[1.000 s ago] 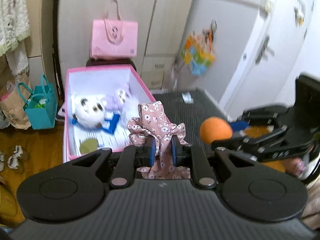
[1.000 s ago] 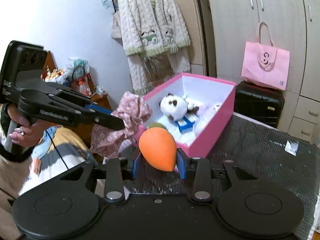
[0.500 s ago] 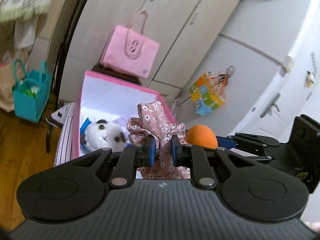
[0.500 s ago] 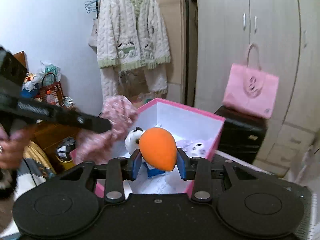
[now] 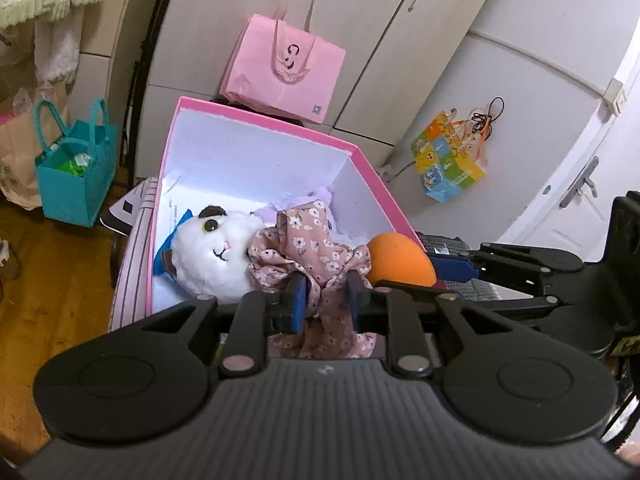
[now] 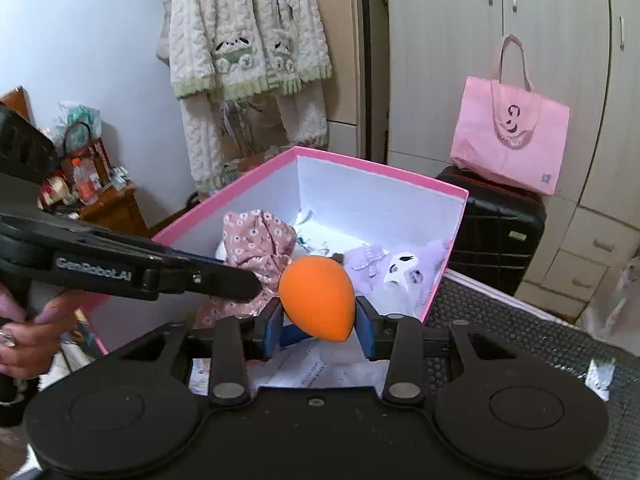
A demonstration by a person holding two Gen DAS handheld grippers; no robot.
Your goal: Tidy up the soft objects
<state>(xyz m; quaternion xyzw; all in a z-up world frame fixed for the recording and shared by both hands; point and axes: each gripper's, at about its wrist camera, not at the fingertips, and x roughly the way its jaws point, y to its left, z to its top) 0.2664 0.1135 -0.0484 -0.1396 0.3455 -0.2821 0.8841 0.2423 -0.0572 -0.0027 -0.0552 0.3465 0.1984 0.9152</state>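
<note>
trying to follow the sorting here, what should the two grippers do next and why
Probably let both jaws go on opening and drop the loads. The floral cloth in the left gripper and the orange sponge in the right gripper are over the pink box, and both jaws have just been opening.

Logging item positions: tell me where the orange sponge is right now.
The orange sponge sits between the right gripper fingers, over the near end of the pink box, with the floral cloth just to its left in the right wrist view.
</note>
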